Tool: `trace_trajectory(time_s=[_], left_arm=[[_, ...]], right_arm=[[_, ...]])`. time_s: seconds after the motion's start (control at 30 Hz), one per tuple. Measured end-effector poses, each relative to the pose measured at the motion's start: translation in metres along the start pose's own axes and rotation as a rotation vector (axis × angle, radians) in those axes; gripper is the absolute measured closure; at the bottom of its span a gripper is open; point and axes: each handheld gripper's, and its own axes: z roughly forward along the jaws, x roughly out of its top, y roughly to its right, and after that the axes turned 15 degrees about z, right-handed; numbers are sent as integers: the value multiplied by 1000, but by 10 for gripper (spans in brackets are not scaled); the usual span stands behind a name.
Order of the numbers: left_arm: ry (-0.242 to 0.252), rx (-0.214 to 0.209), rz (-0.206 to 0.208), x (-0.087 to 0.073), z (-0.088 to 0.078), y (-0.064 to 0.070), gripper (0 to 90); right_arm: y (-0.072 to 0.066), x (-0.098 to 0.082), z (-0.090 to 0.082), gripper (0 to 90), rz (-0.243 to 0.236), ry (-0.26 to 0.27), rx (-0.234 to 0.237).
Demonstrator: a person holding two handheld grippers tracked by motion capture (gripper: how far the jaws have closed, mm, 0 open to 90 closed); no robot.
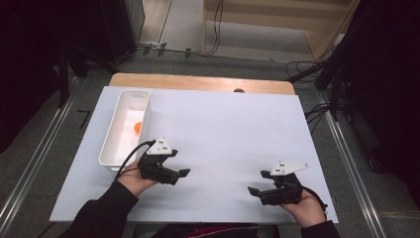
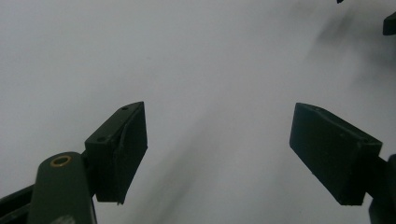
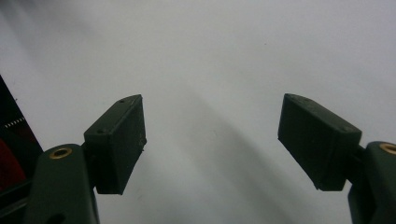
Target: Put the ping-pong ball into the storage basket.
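High view: two grippers, left gripper [image 1: 184,172] and right gripper [image 1: 253,191]; one bin [image 1: 110,144], one orange ball [image 1: 137,127].

No text, label, brand, number or sign can be read anywhere. The grey plates on the grippers carry small dark dots, too small to read as characters. The white bin [image 1: 124,130] at 10 o'clock on the table [image 1: 228,134] bears no marking that can be made out.
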Motion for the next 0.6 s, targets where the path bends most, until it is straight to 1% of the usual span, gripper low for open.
trace_trajectory(time_s=[0.07,0.17,0.27,0.3,0.37,0.43,0.47,0.53,0.6], left_arm=[[-7,-9,1,-2,-1,1,191],[-3,-22,-2,-4,-1,1,191],[-11,-32,9,-7,-3,2,191],[-7,-35,9,-8,-3,3,191],[-15,-42,18,-10,-4,4,192],[-32,-54,38,-12,-5,6,192],[-33,-58,44,-13,-6,6,191],[-37,-66,51,-15,-8,8,191],[-31,-69,51,-17,-9,9,191]], right_arm=[[0,0,0,217,7,-3,-1],[-1,0,0,217,7,-2,-2],[0,0,0,217,-1,0,-2],[0,0,0,217,0,-1,-2],[0,0,0,217,-1,-1,-1],[0,0,0,217,3,-4,-2],[0,0,0,217,4,-3,0],[0,0,0,217,4,-3,-1],[0,0,0,217,3,-4,-2]])
